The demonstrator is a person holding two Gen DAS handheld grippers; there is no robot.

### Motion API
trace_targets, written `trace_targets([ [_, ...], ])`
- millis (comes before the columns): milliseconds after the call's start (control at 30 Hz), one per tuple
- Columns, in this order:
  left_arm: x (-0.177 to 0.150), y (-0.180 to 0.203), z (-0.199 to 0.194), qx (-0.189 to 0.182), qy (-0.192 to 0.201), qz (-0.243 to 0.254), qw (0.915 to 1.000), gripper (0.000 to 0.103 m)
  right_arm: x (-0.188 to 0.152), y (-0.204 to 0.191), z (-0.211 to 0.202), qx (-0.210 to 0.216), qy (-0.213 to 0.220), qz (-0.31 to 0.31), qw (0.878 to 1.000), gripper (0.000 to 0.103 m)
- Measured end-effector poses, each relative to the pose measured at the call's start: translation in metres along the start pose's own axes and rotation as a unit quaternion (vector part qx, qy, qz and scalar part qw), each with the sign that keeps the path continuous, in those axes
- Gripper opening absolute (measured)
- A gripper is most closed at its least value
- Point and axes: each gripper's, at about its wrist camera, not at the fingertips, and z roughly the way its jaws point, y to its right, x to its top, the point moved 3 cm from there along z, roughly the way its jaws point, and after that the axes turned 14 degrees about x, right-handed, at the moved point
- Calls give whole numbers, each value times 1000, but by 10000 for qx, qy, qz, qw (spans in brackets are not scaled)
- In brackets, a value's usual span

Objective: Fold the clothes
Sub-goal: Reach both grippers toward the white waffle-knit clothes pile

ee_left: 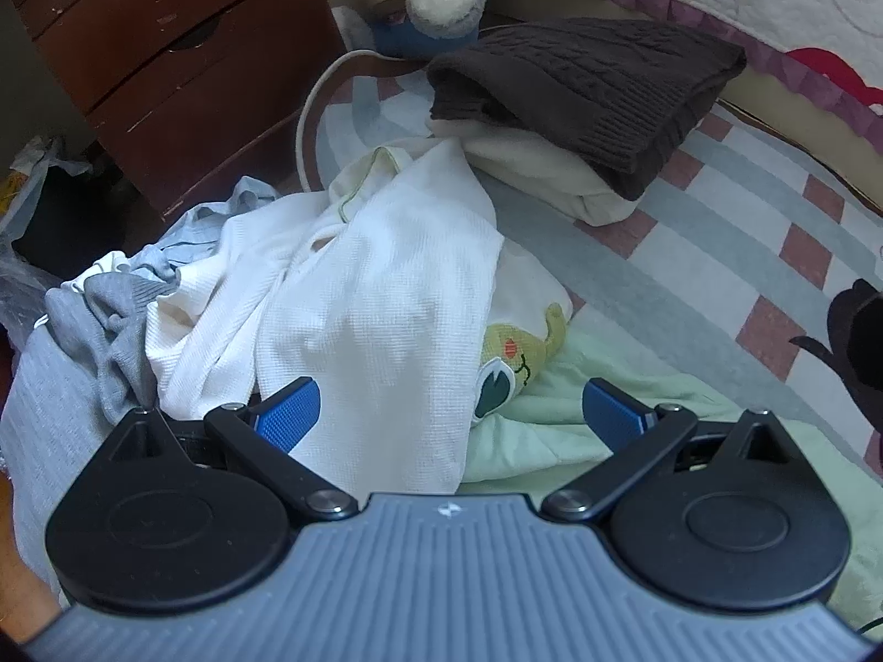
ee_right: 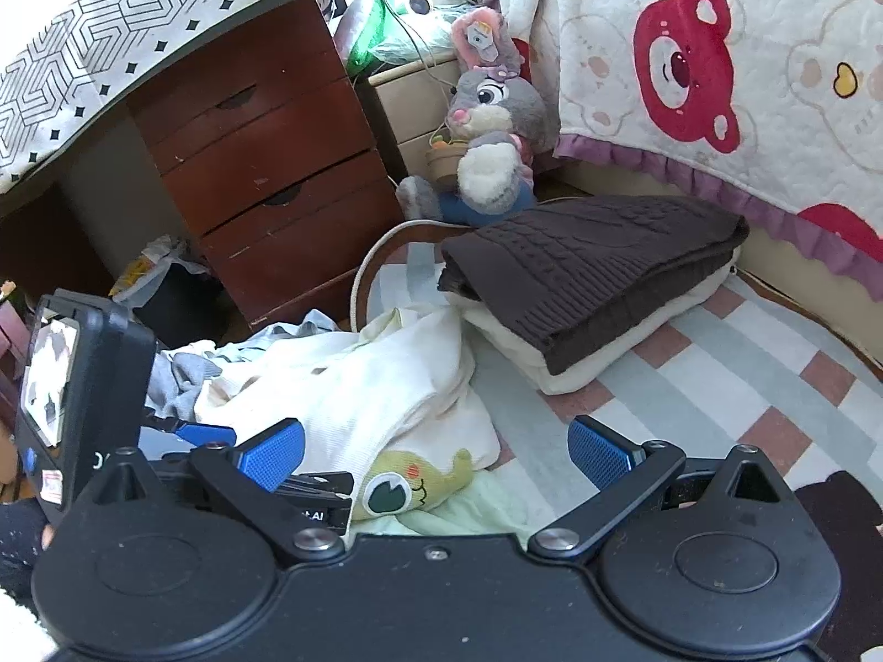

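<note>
Left hand-held gripper [ee_left: 450,405] wide open over white top [ee_left: 381,298], right hand-held gripper [ee_right: 436,452] open, empty, both level.

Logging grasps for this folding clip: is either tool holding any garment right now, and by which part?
Nothing is held. The left tool and right tool are both open, above the white garment.

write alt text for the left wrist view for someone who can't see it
The open left gripper hovers over a crumpled white garment on a pile of unfolded clothes, holding nothing. Beyond it, a folded brown sweater sits on a folded cream garment on a striped mat, with a wooden drawer unit behind on the left.
</note>
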Motion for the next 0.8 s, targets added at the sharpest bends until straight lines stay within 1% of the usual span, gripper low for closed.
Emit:
trace_targets([
  [133, -2, 1, -2, 16, 83, 5, 10000, 103, -2, 5, -1, -32, 13, 134, 9999, 103],
  [233, 0, 6, -5, -139, 127, 90, 9998, 102, -3, 8, -1, -57, 23, 234, 9997, 103],
  [300, 1, 6, -6, -313, 139, 81, 9994, 101, -4, 11, -2, -73, 29, 300, 9995, 103],
  [500, 1, 6, -3, -626, -32, -139, 9979, 101, -7, 18, -3, -121, 49, 501, 9987, 103],
  [633, 1, 5, -6, -551, 152, -194, 9982, 101, -8, 23, -4, -153, 62, 634, 9979, 103],
  [700, 3, 0, -5, -320, 226, -374, 9985, 92, -9, 25, -4, -170, 66, 702, 9974, 103],
  [733, 4, -3, -5, -205, 263, -464, 9984, 90, -9, 26, -4, -180, 49, 747, 9970, 103],
  [767, 5, -6, -4, -90, 299, -553, 9980, 83, -8, 27, -4, -180, 24, 788, 9967, 103],
  [800, 7, -10, -2, -53, 262, -632, 9976, 77, -8, 29, -4, -182, 1, 828, 9964, 103],
])
